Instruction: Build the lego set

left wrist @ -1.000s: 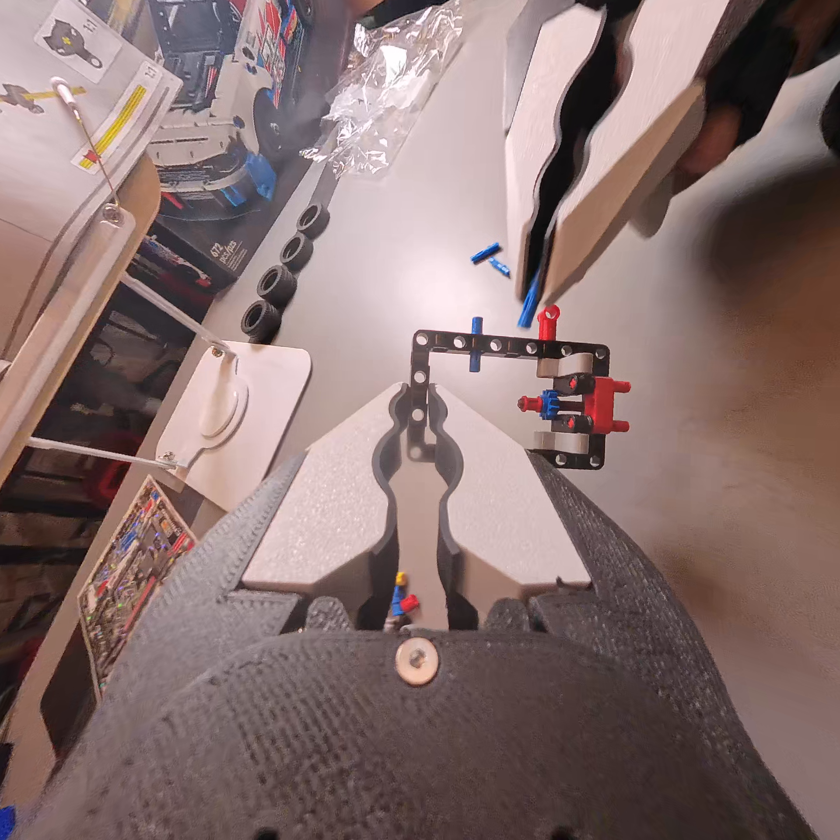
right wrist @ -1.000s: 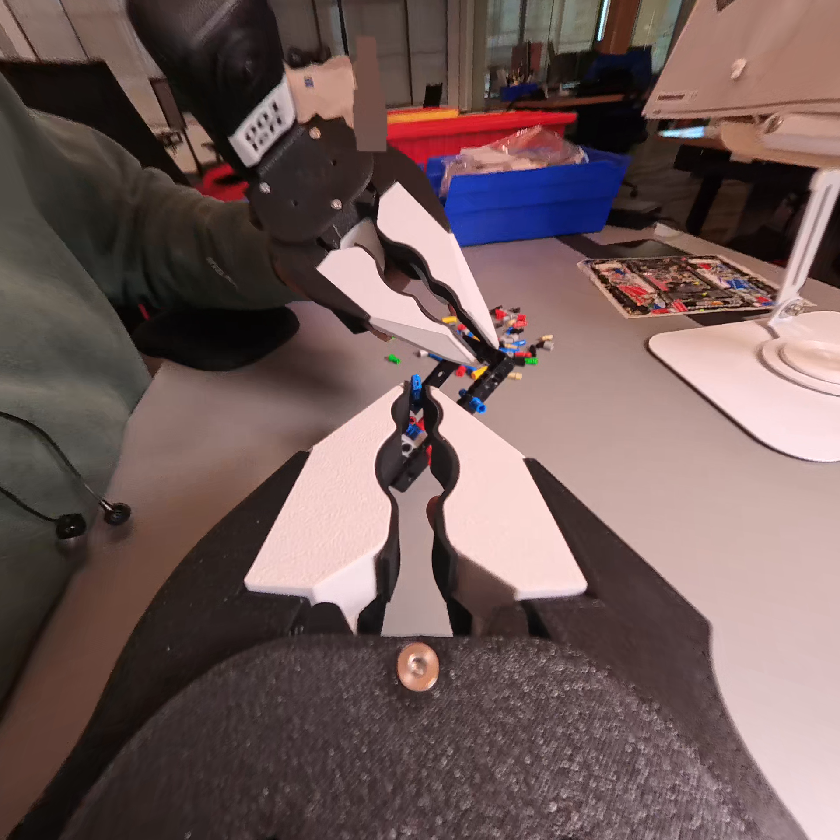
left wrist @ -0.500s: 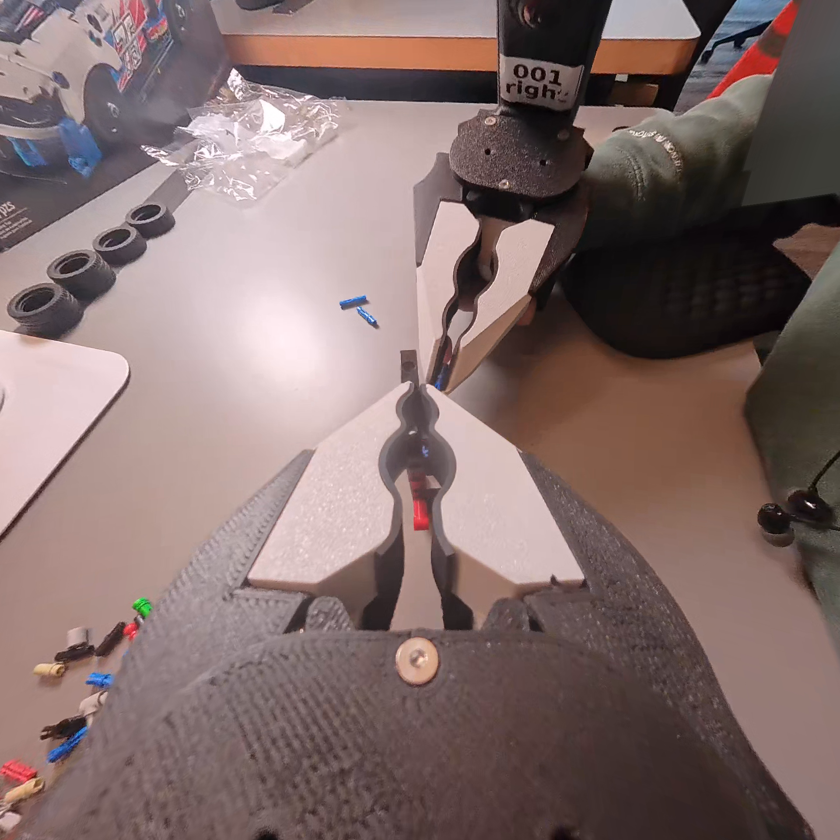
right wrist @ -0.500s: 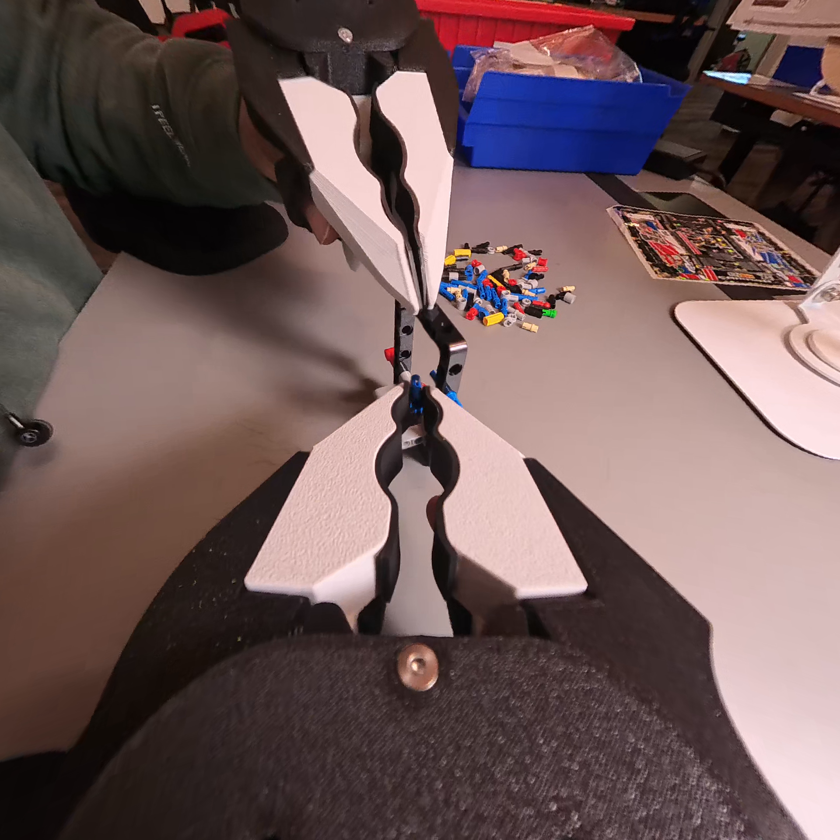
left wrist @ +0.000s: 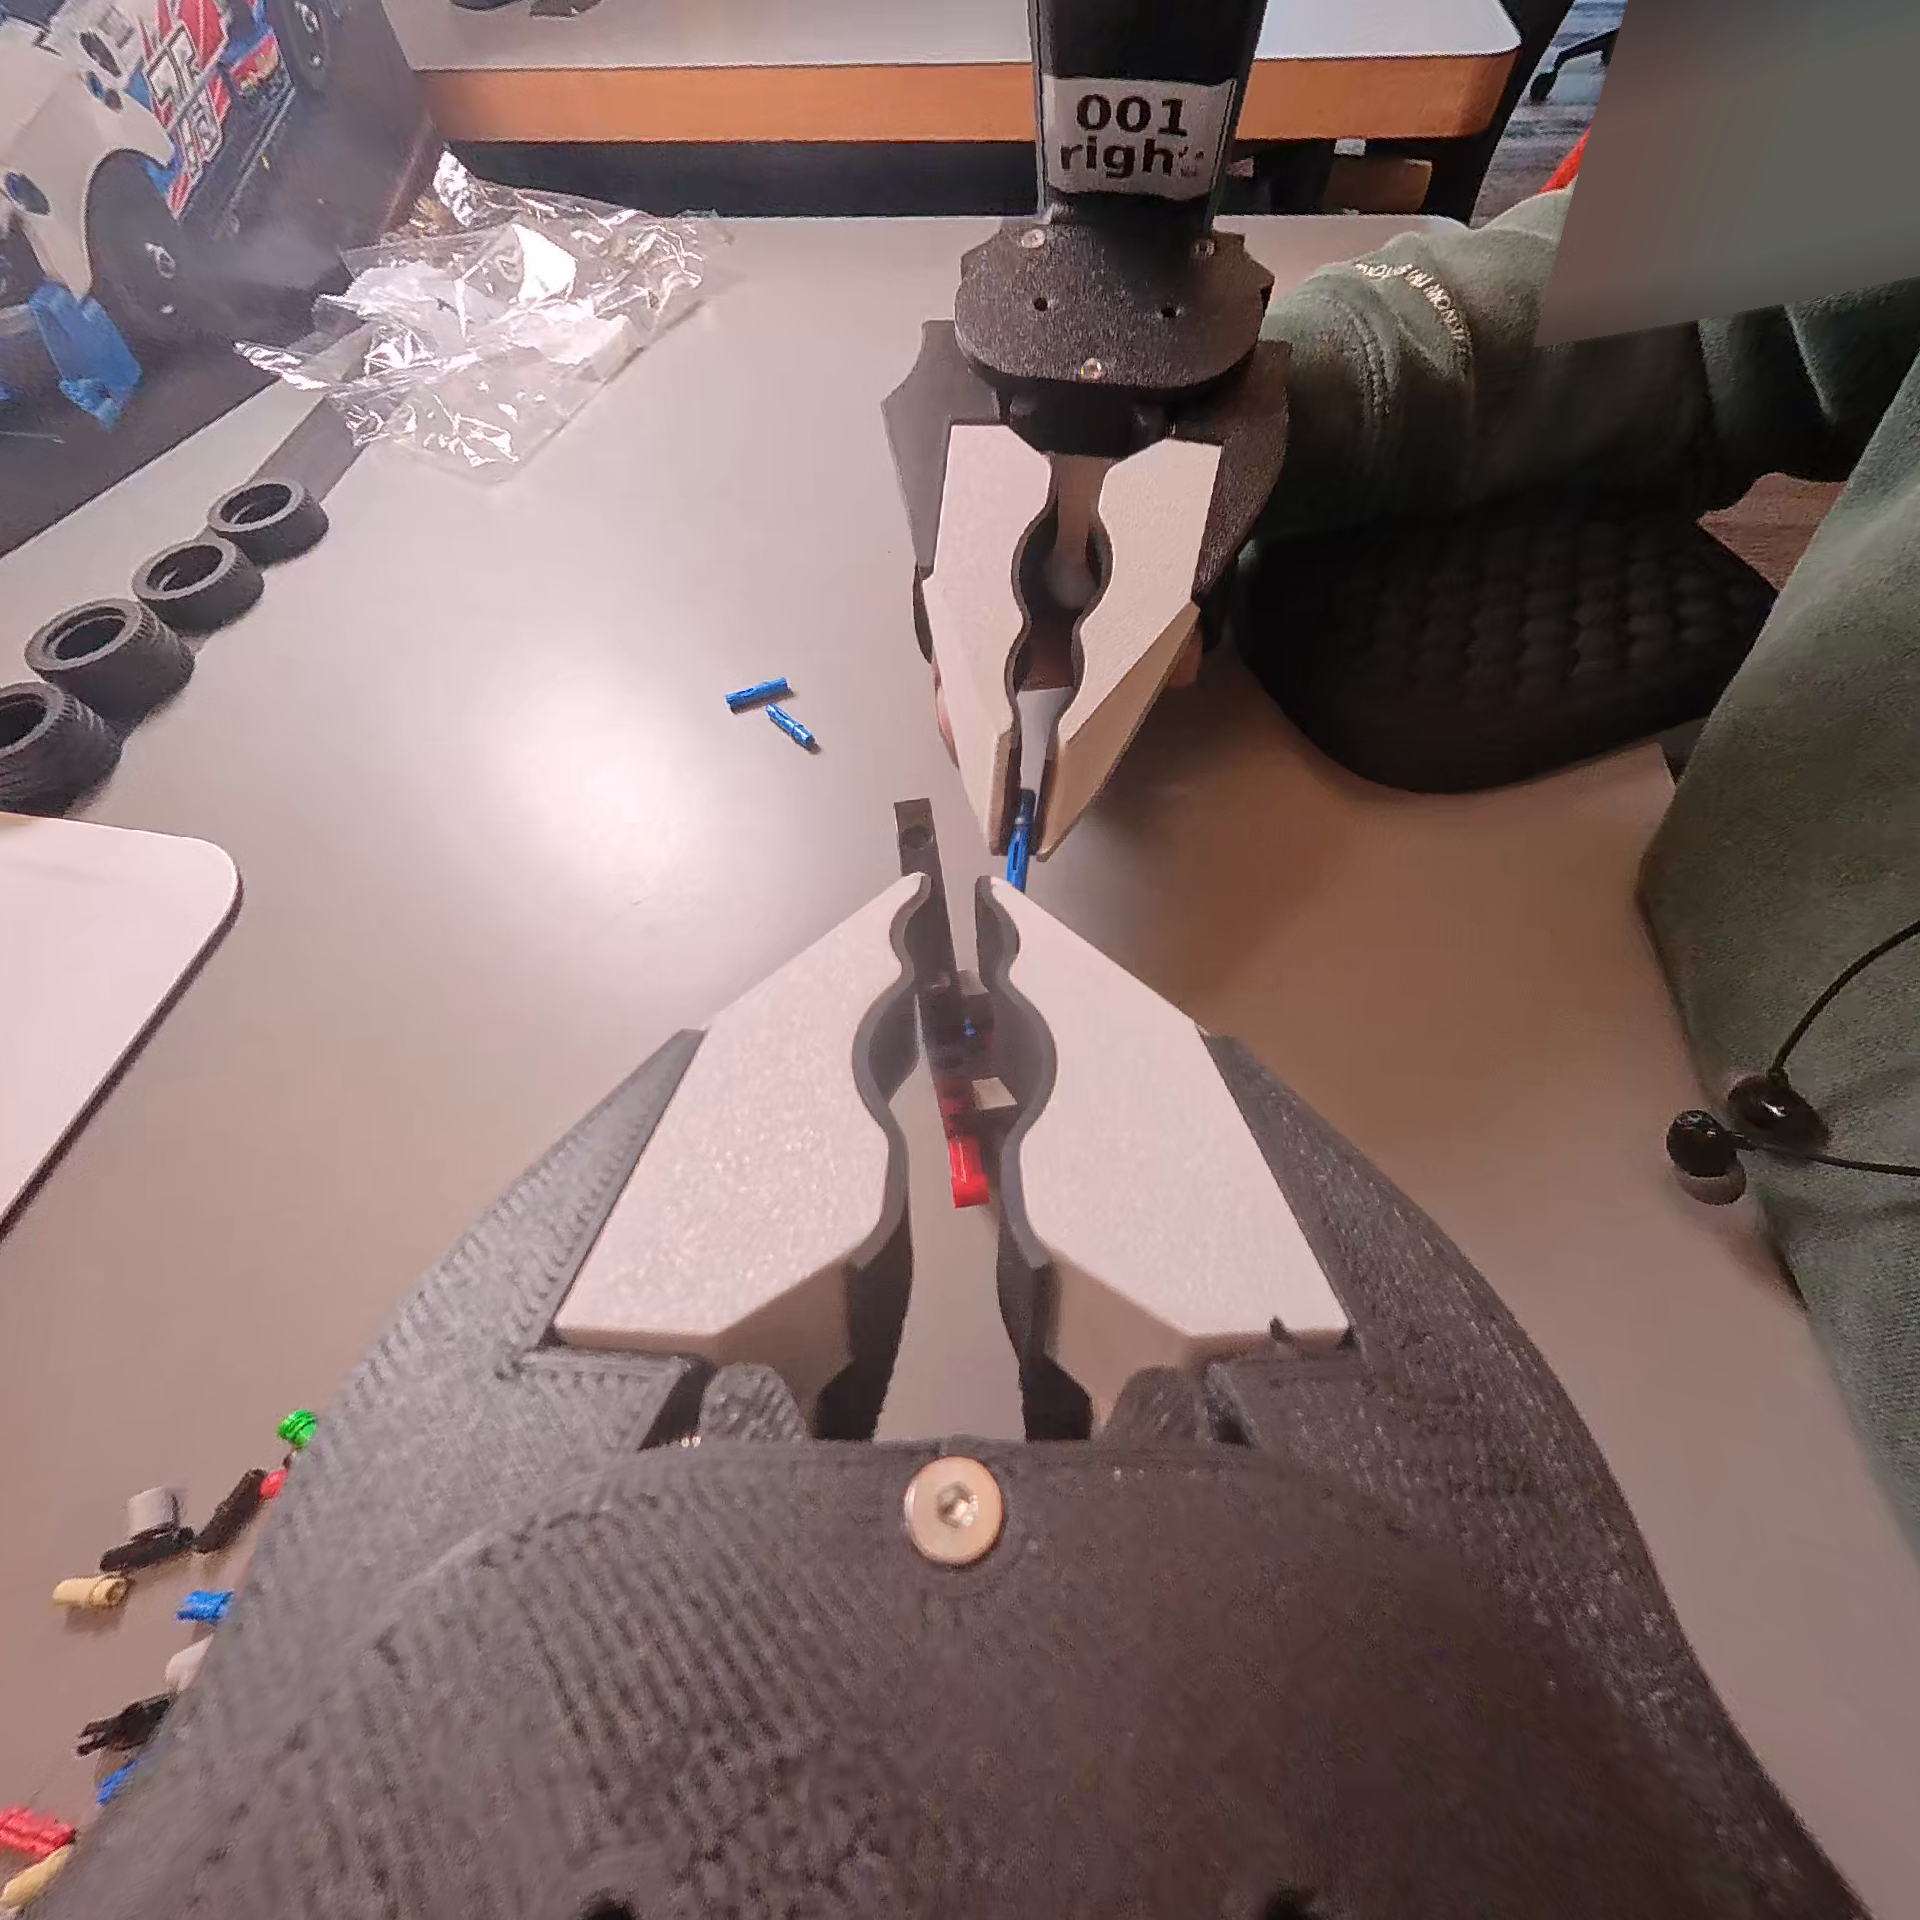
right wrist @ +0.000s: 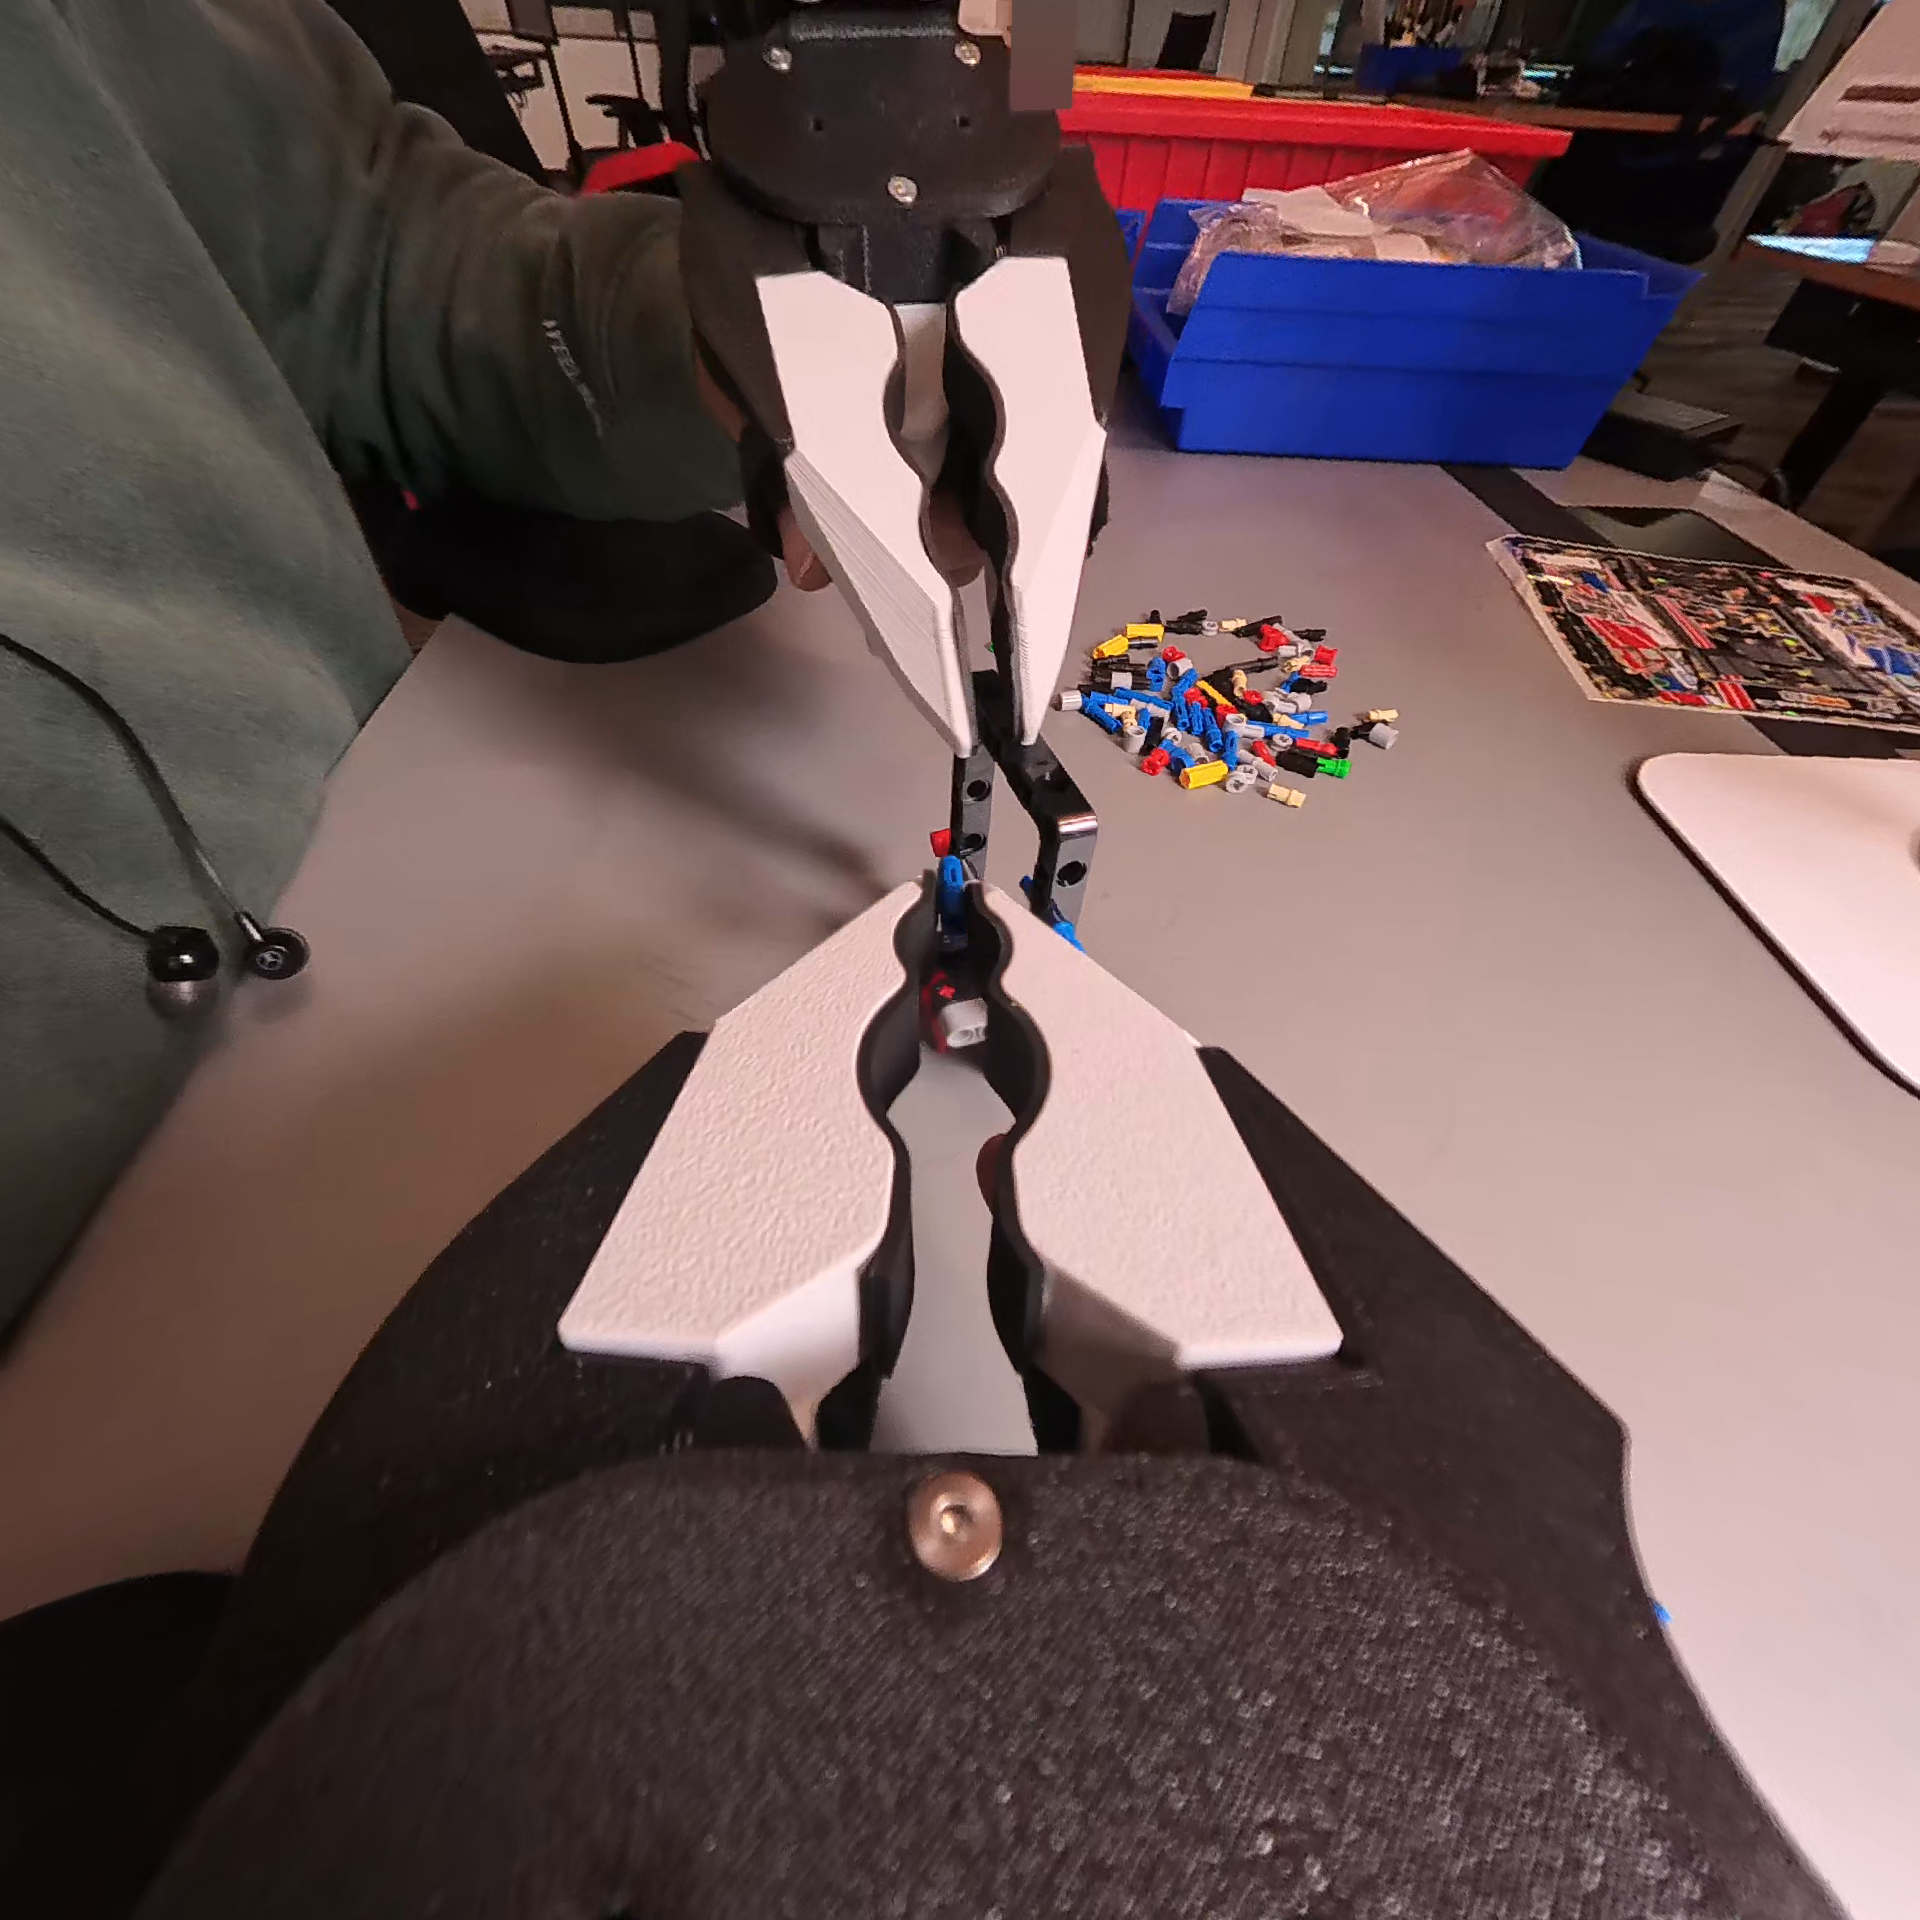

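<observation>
Above the grey table (left wrist: pixel 540 852), between both tools, your left gripper (left wrist: pixel 948 885) pinches the black frame (left wrist: pixel 920 844); your right gripper (left wrist: pixel 1023 847) is closed on a blue pin (left wrist: pixel 1020 840) just beside its edge. Loose parts (right wrist: pixel 1216 712) lie well apart.

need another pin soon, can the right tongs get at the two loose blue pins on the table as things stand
Probably not yet: the right tongs are shut on a blue pin. The two loose pins lie on bare table with nothing over them, so the way is free once emptied.
</observation>
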Tool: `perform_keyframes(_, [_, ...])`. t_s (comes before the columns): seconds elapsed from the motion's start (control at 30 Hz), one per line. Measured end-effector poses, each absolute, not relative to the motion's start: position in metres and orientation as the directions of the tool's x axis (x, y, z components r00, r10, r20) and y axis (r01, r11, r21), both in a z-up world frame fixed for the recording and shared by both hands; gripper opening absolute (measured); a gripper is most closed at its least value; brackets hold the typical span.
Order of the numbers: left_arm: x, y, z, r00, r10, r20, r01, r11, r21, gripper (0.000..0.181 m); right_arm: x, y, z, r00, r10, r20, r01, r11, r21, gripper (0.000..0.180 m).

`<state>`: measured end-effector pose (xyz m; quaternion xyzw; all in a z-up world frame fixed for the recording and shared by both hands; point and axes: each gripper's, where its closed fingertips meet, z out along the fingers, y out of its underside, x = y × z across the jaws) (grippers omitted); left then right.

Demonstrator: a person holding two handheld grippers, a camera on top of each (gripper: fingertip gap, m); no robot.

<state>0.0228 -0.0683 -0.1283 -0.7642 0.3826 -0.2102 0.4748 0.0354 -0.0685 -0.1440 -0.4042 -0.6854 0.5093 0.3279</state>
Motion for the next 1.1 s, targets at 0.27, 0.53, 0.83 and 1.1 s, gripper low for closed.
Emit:
perform_keyframes(0.27, [0.023, -0.066, -0.124, 0.624, -0.779, -0.063, -0.375, -0.228, -0.898, 0.014, 0.042, -0.063, -0.141, -0.474, 0.880, 0.012, 0.226, 0.135, -0.965, 0.002])
perform_keyframes(0.53, [0.027, -0.057, -0.130, 0.619, -0.772, 0.143, -0.300, -0.402, -0.865, 0.058, 0.041, -0.065, -0.152, -0.483, 0.876, 0.011, 0.263, 0.157, -0.952, 0.002])
perform_keyframes(0.83, [0.037, -0.044, -0.152, 0.606, -0.795, 0.039, -0.374, -0.327, -0.868, 0.007, 0.047, -0.042, -0.124, -0.428, 0.903, -0.032, 0.151, 0.036, -0.988, 0.002])
perform_keyframes(1.1, [0.041, -0.050, -0.153, 0.575, -0.817, 0.040, -0.347, -0.287, -0.893, 0.007, 0.041, -0.049, -0.129, -0.436, 0.892, -0.116, 0.153, -0.054, -0.987, 0.002])
